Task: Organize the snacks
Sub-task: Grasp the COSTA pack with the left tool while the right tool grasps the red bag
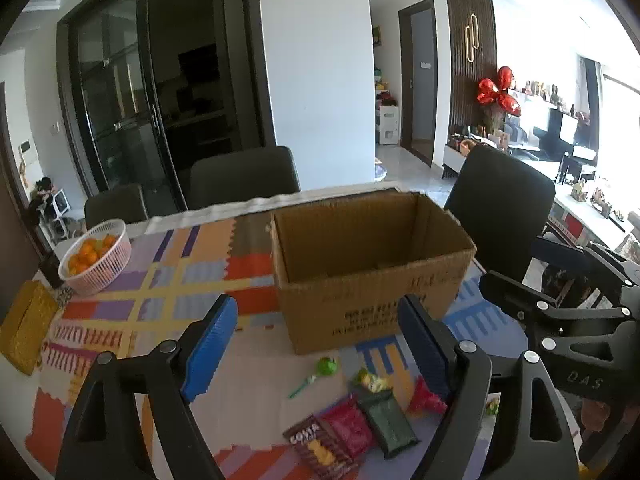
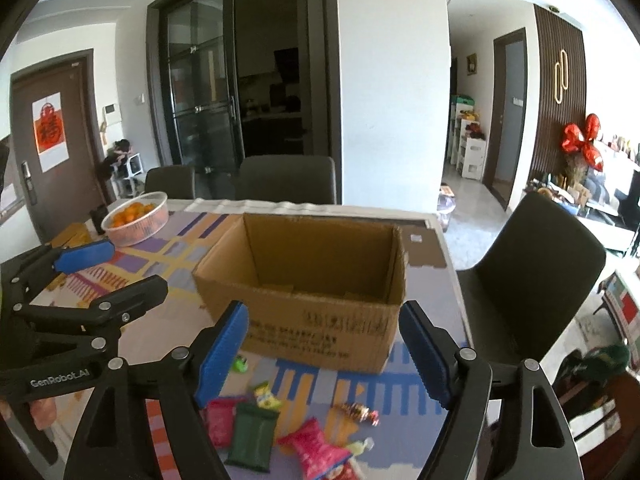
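An open, empty cardboard box (image 1: 368, 264) stands on the table; the right wrist view shows it too (image 2: 312, 292). Snack packets lie in front of it: a brown Collon pack (image 1: 318, 446), a red pack (image 1: 348, 426), a dark green pack (image 1: 390, 420), a green lollipop (image 1: 326, 366), and in the right wrist view a green pack (image 2: 252, 436), pink packs (image 2: 314, 446) and a wrapped candy (image 2: 358, 412). My left gripper (image 1: 320, 352) is open and empty above the snacks. My right gripper (image 2: 324, 356) is open and empty above them.
A white basket of oranges (image 1: 98, 256) sits at the table's far left, beside a gold box (image 1: 26, 328). Dark chairs (image 1: 244, 178) stand behind the table and at its right (image 2: 532, 268). A patterned cloth (image 1: 168, 292) covers the table.
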Motion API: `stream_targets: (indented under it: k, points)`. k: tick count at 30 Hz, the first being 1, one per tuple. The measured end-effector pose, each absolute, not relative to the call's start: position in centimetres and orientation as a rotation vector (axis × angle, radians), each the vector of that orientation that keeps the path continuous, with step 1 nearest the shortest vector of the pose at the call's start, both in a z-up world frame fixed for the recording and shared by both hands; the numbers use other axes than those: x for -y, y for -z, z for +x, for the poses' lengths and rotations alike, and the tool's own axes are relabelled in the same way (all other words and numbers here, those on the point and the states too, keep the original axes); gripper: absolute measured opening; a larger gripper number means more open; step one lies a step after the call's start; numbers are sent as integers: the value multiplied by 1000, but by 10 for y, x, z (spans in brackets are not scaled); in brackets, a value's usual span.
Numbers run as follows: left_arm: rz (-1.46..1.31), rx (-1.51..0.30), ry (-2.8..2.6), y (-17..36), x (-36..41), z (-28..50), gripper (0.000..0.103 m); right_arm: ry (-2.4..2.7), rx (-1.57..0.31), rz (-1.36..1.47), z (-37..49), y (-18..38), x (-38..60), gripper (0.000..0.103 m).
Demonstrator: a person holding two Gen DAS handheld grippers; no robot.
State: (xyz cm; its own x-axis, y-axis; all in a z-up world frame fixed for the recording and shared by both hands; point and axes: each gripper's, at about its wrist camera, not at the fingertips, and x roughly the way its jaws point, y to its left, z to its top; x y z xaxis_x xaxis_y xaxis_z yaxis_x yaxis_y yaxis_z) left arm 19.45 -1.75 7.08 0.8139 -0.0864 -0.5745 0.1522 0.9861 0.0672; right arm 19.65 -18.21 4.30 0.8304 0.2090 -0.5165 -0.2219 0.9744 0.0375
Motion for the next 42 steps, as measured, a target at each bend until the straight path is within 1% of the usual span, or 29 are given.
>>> stream_targets:
  k: [12, 27, 34, 42]
  points:
    - [98, -699, 127, -25, 15, 162, 84, -244, -644, -65, 174, -1, 180, 78]
    - [101, -856, 86, 48, 12, 154, 83, -241, -814, -161, 170, 60, 176, 78]
    - [66, -931, 7, 79, 1, 157, 81, -226, -908, -189, 184, 84, 172, 78]
    - [12, -1011, -31, 109, -4, 178, 75, -217, -981, -284, 195, 105, 165, 78]
